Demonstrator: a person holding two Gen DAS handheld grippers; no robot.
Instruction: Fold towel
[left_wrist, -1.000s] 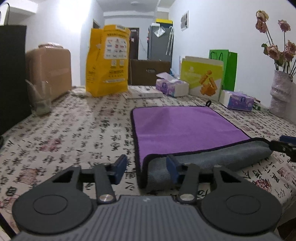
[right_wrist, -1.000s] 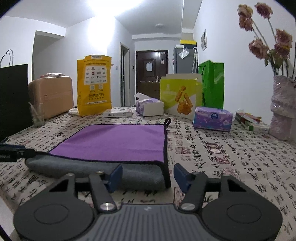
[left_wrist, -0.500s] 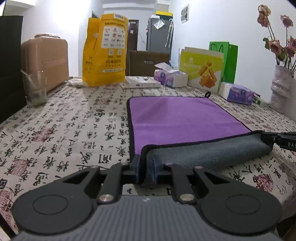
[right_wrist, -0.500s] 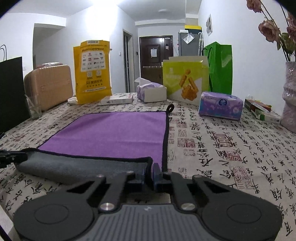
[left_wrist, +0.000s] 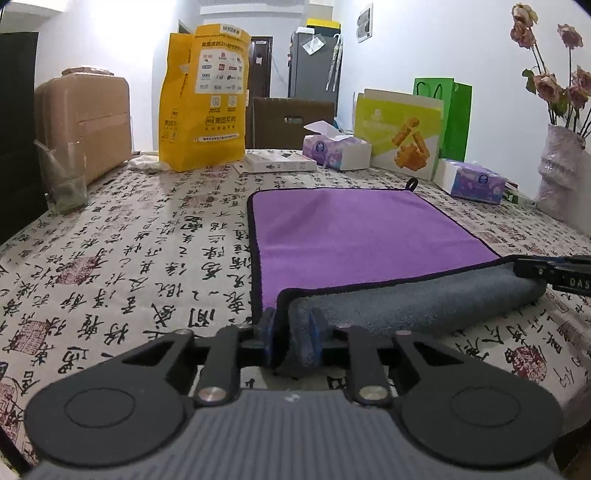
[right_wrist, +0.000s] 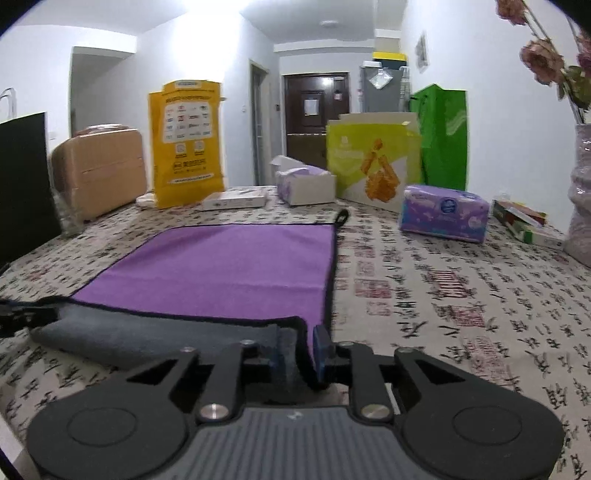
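A towel, purple on top (left_wrist: 362, 236) and grey underneath, lies flat on the patterned tablecloth; it also shows in the right wrist view (right_wrist: 229, 266). Its near edge is turned up, showing a grey roll (left_wrist: 413, 306) with black trim. My left gripper (left_wrist: 291, 341) is shut on the near left corner of the towel. My right gripper (right_wrist: 299, 350) is shut on the near right corner and lifts it a little. Each gripper's tip shows at the edge of the other view, the right one (left_wrist: 546, 271) and the left one (right_wrist: 18, 317).
At the back stand a yellow bag (left_wrist: 203, 99), tissue boxes (left_wrist: 336, 146) (right_wrist: 445, 212), a green-yellow box (right_wrist: 373, 162), a green bag (right_wrist: 445, 136) and a flat white box (left_wrist: 277, 162). A glass (left_wrist: 62, 173) and suitcase (left_wrist: 85, 122) are left. A vase of flowers (left_wrist: 565, 173) is right.
Both grippers went from open beside the towel's near corners to shut on them. The near edge has since risen slightly and moved forward over the purple side.
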